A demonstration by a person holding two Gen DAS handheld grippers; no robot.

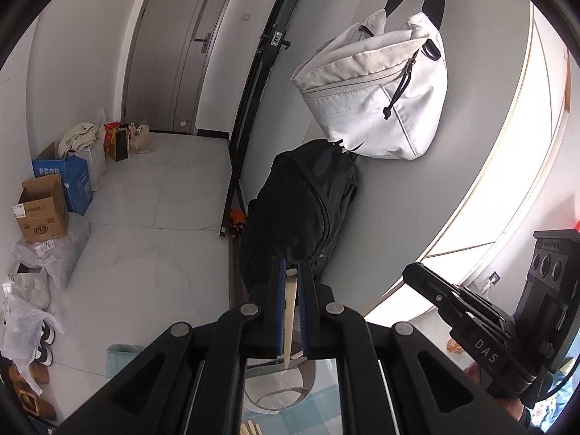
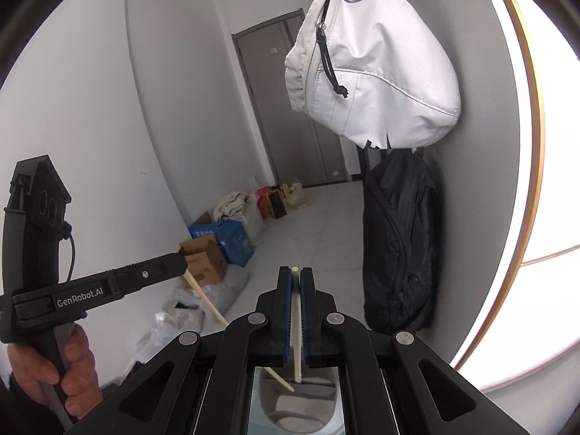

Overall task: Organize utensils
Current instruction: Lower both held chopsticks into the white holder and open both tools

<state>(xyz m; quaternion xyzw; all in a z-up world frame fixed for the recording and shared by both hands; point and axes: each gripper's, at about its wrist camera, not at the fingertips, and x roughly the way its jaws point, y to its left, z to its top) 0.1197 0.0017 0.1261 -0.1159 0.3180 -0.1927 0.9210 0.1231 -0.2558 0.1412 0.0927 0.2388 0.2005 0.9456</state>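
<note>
My left gripper point(image 1: 291, 264) is shut on a pale wooden chopstick point(image 1: 290, 311) that runs down between its blue pads. The stick's lower end hangs over a white and grey utensil holder point(image 1: 308, 384). In the right wrist view my right gripper point(image 2: 295, 270) is shut on a second pale chopstick point(image 2: 296, 326), upright above the divided holder point(image 2: 326, 398). The left gripper point(image 2: 179, 264) comes in from the left, and its chopstick point(image 2: 206, 301) slants down toward the holder. The right gripper point(image 1: 411, 272) shows at the right of the left wrist view, its jaws hidden there.
A white bag point(image 1: 373, 98) hangs on the grey wall above a black backpack point(image 1: 301, 217). Cardboard boxes point(image 1: 43, 210) and bags line the floor at left. More pale sticks point(image 1: 250, 427) lie on a teal checked cloth point(image 1: 319, 409). A hand point(image 2: 72, 362) grips the left tool's handle.
</note>
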